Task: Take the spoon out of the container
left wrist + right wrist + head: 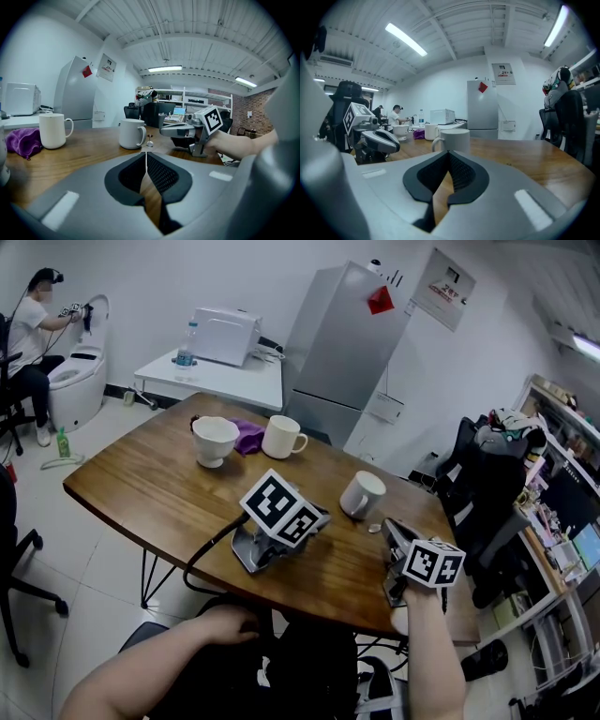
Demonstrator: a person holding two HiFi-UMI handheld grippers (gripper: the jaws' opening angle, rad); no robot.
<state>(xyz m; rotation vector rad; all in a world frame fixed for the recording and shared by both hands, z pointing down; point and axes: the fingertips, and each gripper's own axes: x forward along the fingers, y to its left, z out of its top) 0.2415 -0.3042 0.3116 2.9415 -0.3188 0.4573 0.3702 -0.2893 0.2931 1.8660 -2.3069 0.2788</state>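
Note:
A small metal spoon (375, 528) lies on the wooden table (141, 488), just right of a white mug (361, 494); in the left gripper view the spoon (149, 142) is beside that mug (131, 133). My right gripper (391, 526) sits low over the table with its tips close to the spoon, jaws shut with nothing between them (449, 153). The mug (454, 139) stands straight ahead of it, and the spoon is hidden in that view. My left gripper (312, 527) rests on the table at the middle, shut and empty (146, 153).
A second white mug (283, 437), a white bowl-like cup (214, 439) and a purple cloth (249, 435) stand at the table's far side. A grey fridge (342, 343) is behind. Office chairs (483, 474) and cluttered shelves are on the right. A person sits at far left.

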